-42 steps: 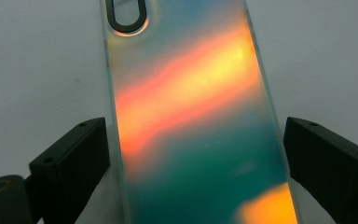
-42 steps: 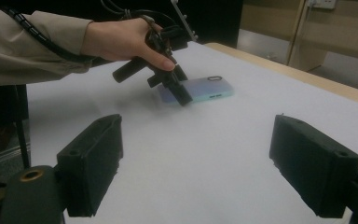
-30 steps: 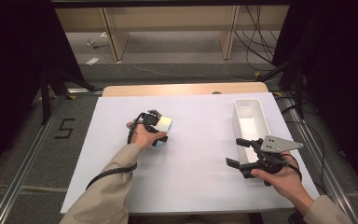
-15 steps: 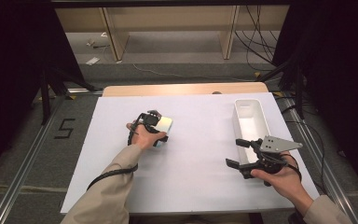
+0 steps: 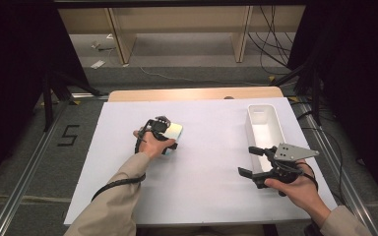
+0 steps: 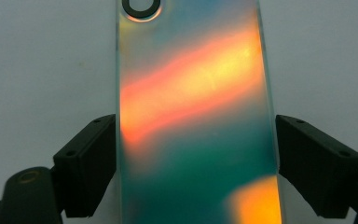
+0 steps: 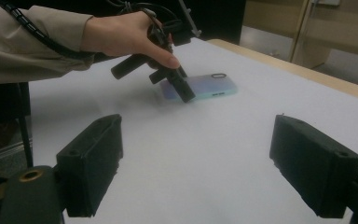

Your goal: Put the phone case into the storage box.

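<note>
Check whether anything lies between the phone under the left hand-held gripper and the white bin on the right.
Nothing visible does: bare white table cover lies between the phone and the white bin. The right hand-held gripper hovers nearer the person.

Table (image 5: 202,93): wooden top, pale edge showing along the far side, covered by a white sheet (image 5: 206,177) over nearly all of its surface. On the sheet: one phone (image 5: 173,132) with an iridescent back, lying flat left of centre; one white rectangular bin (image 5: 266,130), set lengthwise near the right edge, well apart from the phone.
</note>
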Demonstrator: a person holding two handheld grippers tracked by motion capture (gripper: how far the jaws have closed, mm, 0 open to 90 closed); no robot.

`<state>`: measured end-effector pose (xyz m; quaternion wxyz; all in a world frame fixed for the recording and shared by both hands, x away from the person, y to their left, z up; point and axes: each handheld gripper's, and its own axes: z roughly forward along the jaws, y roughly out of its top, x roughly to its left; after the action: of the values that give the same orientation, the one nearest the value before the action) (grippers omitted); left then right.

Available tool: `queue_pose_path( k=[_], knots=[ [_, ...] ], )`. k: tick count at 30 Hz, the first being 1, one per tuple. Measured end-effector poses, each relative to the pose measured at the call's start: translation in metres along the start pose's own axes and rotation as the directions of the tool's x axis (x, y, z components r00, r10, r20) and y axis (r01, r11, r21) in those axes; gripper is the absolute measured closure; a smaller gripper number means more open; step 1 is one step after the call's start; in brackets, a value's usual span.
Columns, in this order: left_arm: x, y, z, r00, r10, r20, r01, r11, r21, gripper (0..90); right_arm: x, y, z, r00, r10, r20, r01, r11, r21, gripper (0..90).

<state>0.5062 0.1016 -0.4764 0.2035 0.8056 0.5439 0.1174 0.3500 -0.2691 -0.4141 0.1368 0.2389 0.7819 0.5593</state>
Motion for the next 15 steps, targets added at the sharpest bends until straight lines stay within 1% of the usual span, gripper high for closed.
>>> queue_pose_path(
  k=[10,15],
  knots=[
    [-0.0002,0.0000,-0.0002,1.0000,-0.003,0.000,0.003,1.0000,0.000,16.6,0.0001,0.0001,-0.0001,1.0000,0.000,0.002,0.000,1.000,-0.002,18.0],
    [0.0009,-0.0018,-0.0006,1.0000,0.003,0.007,-0.003,0.9999,-0.014,16.9,-0.0001,0.0001,-0.0002,1.0000,0.001,0.004,-0.001,1.000,-0.003,18.0]
  ],
)
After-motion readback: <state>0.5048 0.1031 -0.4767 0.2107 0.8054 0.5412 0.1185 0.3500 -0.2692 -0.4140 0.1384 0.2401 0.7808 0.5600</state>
